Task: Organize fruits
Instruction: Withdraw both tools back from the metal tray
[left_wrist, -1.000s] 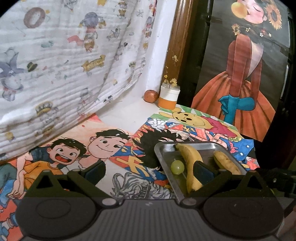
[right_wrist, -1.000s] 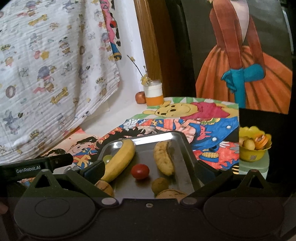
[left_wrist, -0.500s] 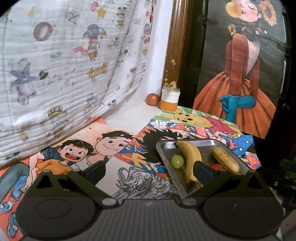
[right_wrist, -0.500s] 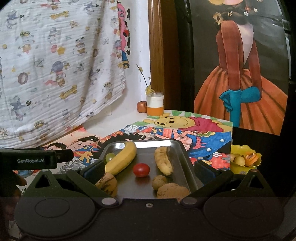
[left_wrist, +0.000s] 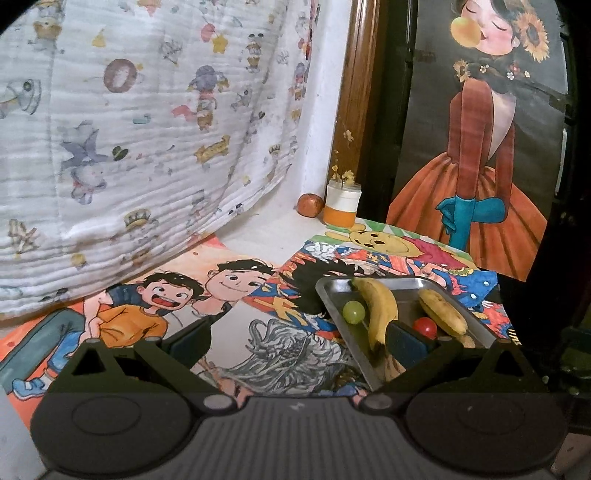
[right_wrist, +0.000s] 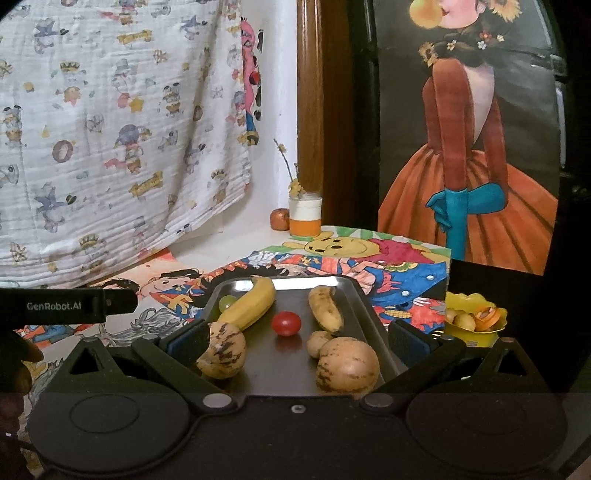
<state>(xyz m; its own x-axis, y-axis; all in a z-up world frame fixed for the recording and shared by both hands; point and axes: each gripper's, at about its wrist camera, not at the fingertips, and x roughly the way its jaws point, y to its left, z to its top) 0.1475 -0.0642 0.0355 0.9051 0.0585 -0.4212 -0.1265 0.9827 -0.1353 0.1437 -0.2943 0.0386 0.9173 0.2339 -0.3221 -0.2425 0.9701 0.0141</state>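
A steel tray (right_wrist: 373, 314) lies on the cartoon-print table. It holds a long yellow banana (right_wrist: 251, 302), a short spotted banana (right_wrist: 325, 310), a red tomato (right_wrist: 286, 324), a green grape (right_wrist: 226, 302), a small tan fruit (right_wrist: 317, 341) and two striped pepino melons (right_wrist: 223, 349) (right_wrist: 347, 365). My right gripper (right_wrist: 295, 339) is open and empty, above the tray's near end. My left gripper (left_wrist: 295, 336) is open and empty, over the table left of the tray (left_wrist: 332, 291); the banana (left_wrist: 376, 306), grape (left_wrist: 353, 312) and tomato (left_wrist: 424, 326) show there.
A yellow bowl (right_wrist: 476, 317) of fruit pieces sits beyond the table's right edge. A white and orange jar (right_wrist: 304, 218) and a small reddish fruit (right_wrist: 279, 219) stand at the back corner. A printed cloth (left_wrist: 129, 129) hangs on the left, a painted panel (right_wrist: 469, 147) behind.
Both grippers have drawn back and risen. More of the tray's near end shows in the right wrist view, with both striped melons now in sight. Jaws stay open.
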